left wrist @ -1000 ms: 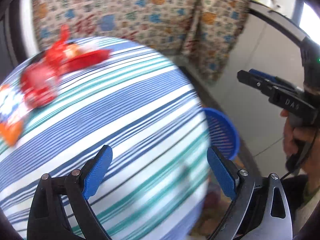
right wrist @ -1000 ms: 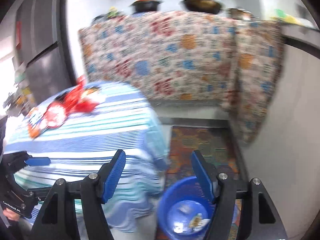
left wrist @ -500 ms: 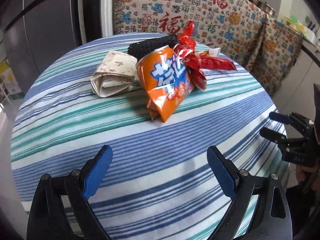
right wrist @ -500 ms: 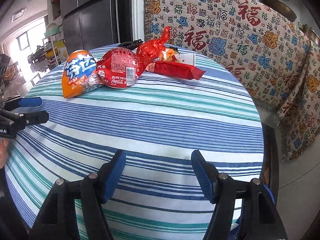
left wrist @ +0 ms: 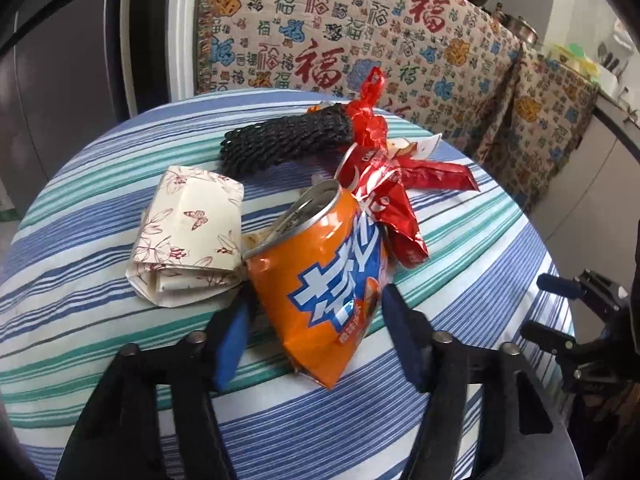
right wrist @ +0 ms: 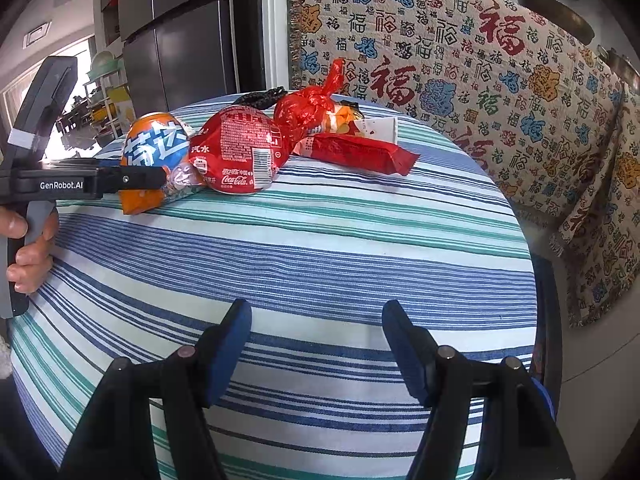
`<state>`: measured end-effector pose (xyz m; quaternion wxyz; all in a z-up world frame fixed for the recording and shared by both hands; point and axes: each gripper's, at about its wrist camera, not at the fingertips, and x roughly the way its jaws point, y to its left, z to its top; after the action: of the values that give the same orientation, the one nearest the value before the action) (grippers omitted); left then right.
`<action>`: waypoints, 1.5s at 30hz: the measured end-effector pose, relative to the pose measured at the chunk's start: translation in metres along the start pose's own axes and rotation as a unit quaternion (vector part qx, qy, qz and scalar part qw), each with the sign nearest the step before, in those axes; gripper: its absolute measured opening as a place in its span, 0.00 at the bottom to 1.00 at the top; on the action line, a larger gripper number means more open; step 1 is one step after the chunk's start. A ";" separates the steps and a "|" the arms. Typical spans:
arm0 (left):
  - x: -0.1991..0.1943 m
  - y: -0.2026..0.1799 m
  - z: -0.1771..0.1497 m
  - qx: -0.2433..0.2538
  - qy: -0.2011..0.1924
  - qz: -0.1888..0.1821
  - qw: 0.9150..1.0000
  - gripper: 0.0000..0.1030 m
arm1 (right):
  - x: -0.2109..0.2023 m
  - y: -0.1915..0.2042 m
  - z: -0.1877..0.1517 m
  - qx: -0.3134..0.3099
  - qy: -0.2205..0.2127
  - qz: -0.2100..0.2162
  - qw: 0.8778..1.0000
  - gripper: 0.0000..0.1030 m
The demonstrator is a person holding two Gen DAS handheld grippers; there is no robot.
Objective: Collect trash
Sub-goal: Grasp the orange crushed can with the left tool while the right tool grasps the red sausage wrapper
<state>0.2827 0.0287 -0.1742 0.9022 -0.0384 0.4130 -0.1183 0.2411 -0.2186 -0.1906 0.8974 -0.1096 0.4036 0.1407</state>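
Note:
A crushed orange soda can (left wrist: 320,276) lies on the striped round table (left wrist: 100,312), also seen in the right wrist view (right wrist: 156,152). My left gripper (left wrist: 316,336) is open, its blue pads either side of the can's lower end. Behind it lie a crushed red cola can (left wrist: 392,216), a red wrapper (left wrist: 436,176), a tied red bag (left wrist: 368,120), a black foam net (left wrist: 288,140) and a folded butterfly-print paper (left wrist: 188,236). My right gripper (right wrist: 316,344) is open and empty over the table's near part, far from the trash pile (right wrist: 248,152).
A patterned cloth (right wrist: 460,64) hangs behind the table. A dark fridge (right wrist: 176,36) stands at the back left. The table edge (right wrist: 532,248) drops off at the right. The right gripper shows at the right of the left wrist view (left wrist: 576,320).
The left gripper swung from the bin side onto the table and moved in on the orange can. The right gripper turned from the blue bin to the table and advanced slightly.

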 end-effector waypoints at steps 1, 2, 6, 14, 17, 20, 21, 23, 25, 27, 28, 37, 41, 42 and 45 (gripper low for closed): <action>-0.001 -0.001 -0.002 0.003 0.000 -0.003 1.000 0.48 | 0.000 -0.004 0.000 0.005 0.000 -0.003 1.000 0.67; -0.002 -0.005 -0.003 0.009 -0.008 0.004 1.000 0.45 | 0.001 -0.009 0.001 0.010 0.000 -0.006 1.000 0.67; -0.012 -0.006 -0.005 0.008 -0.015 -0.008 1.000 0.33 | 0.004 -0.028 0.005 0.036 0.002 -0.009 0.999 0.67; -0.031 0.007 -0.020 -0.029 -0.012 -0.012 0.999 0.32 | 0.029 -0.053 0.044 0.045 -0.030 -0.014 0.998 0.67; -0.034 0.005 -0.027 -0.027 -0.007 -0.007 1.000 0.32 | 0.049 -0.060 0.064 0.052 -0.035 0.003 0.998 0.67; -0.035 0.001 -0.031 -0.025 -0.008 -0.002 1.000 0.32 | 0.068 -0.071 0.084 0.060 -0.043 0.020 0.997 0.67; -0.036 0.000 -0.031 -0.026 -0.009 -0.004 1.000 0.32 | 0.075 -0.074 0.089 0.066 -0.045 0.026 0.996 0.67; -0.037 0.000 -0.033 -0.027 -0.008 -0.007 1.000 0.32 | 0.088 -0.078 0.095 0.078 -0.047 0.043 0.995 0.67; -0.037 0.000 -0.034 -0.024 -0.007 -0.006 1.000 0.32 | 0.104 -0.080 0.100 0.088 -0.034 0.067 0.993 0.67; -0.038 0.003 -0.034 -0.025 -0.006 -0.009 1.000 0.32 | 0.116 -0.075 0.100 0.092 -0.018 0.090 0.992 0.44; -0.039 0.005 -0.034 -0.027 -0.006 -0.009 1.000 0.32 | 0.120 -0.071 0.100 0.091 -0.004 0.107 0.990 0.39; -0.046 0.019 -0.033 -0.054 -0.006 -0.007 0.999 0.32 | 0.077 0.007 0.066 -0.028 0.085 0.184 0.979 0.43; -0.045 0.018 -0.034 -0.061 -0.008 -0.003 0.998 0.32 | 0.069 -0.002 0.086 0.000 -0.015 0.057 0.998 0.50; -0.044 0.017 -0.034 -0.061 -0.009 -0.001 0.998 0.32 | 0.072 -0.002 0.091 0.002 -0.026 0.054 0.998 0.51; -0.043 0.016 -0.034 -0.066 -0.010 0.001 0.998 0.32 | 0.095 0.009 0.107 -0.018 -0.026 0.063 0.998 0.49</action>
<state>0.2334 0.0556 -0.1676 0.9019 -0.0985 0.4109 -0.0898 0.3731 -0.1614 -0.1937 0.8948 -0.0959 0.3838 0.2071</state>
